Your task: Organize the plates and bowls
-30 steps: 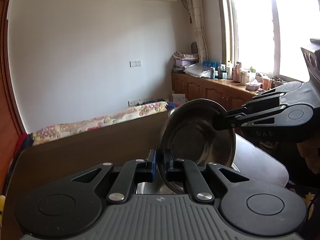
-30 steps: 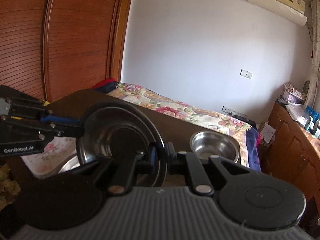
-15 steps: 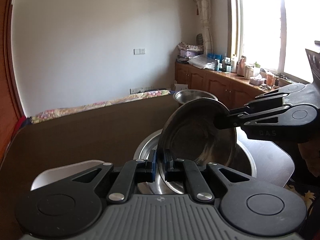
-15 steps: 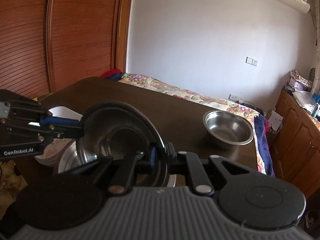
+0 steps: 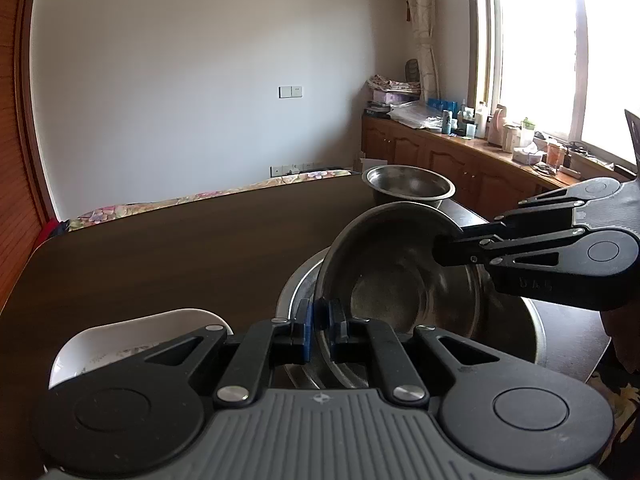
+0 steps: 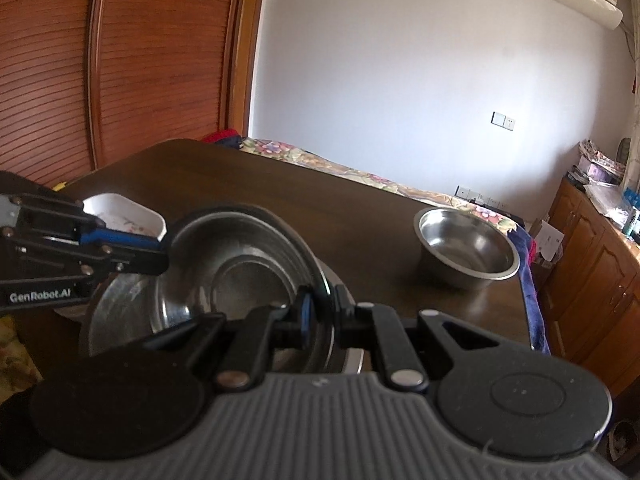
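evidently both tongs, left tongs (image 5: pixel 318 322) and right tongs (image 6: pixel 320 308), pinch opposite rims of one steel bowl (image 5: pixel 400 276), tilted at centre frame over the basin (image 5: pixel 532 336) on the tabletop (image 5: pixel 180 248), probably for nesting.

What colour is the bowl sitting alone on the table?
Shiny silver metal bowl; the right wrist view shows it best.

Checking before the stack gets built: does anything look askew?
Only the held steel bowl: it's tilted on edge above the large steel basin, pinched at opposite rims by left gripper and right gripper.
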Demonstrator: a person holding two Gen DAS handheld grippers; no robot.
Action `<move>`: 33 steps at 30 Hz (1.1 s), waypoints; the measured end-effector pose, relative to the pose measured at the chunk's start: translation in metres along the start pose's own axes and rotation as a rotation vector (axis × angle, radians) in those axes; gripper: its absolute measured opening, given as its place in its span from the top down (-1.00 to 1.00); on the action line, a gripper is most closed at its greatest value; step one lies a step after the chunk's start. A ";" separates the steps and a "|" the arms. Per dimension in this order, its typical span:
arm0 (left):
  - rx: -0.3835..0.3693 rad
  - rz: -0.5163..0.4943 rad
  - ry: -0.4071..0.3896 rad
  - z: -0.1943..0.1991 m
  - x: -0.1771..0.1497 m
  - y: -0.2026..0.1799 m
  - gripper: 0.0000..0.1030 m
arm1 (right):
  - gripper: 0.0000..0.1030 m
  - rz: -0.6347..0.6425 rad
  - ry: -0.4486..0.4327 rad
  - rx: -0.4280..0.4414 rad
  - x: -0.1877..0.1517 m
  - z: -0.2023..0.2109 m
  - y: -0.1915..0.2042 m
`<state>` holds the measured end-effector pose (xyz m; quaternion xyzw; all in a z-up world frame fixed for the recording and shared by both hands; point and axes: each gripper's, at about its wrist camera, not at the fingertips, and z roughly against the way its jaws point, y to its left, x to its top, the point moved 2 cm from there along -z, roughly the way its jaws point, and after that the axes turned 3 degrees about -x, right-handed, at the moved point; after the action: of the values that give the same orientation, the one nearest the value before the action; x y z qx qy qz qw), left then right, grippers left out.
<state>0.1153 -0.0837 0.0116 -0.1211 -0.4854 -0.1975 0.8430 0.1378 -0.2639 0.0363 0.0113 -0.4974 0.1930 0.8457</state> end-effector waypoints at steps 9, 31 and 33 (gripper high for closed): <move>0.020 -0.011 -0.009 -0.001 -0.005 -0.001 0.24 | 0.72 0.013 -0.024 -0.015 -0.006 -0.004 0.004; 0.021 -0.027 -0.036 0.003 0.000 -0.006 0.21 | 0.43 0.013 -0.095 -0.020 -0.014 0.000 0.013; 0.020 -0.030 -0.041 0.004 0.002 -0.007 0.20 | 0.43 0.001 -0.111 -0.014 -0.012 0.005 0.012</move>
<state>0.1097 -0.0890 0.0153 -0.1096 -0.5063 -0.2028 0.8310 0.1237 -0.2574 0.0266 0.0159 -0.5448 0.1890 0.8169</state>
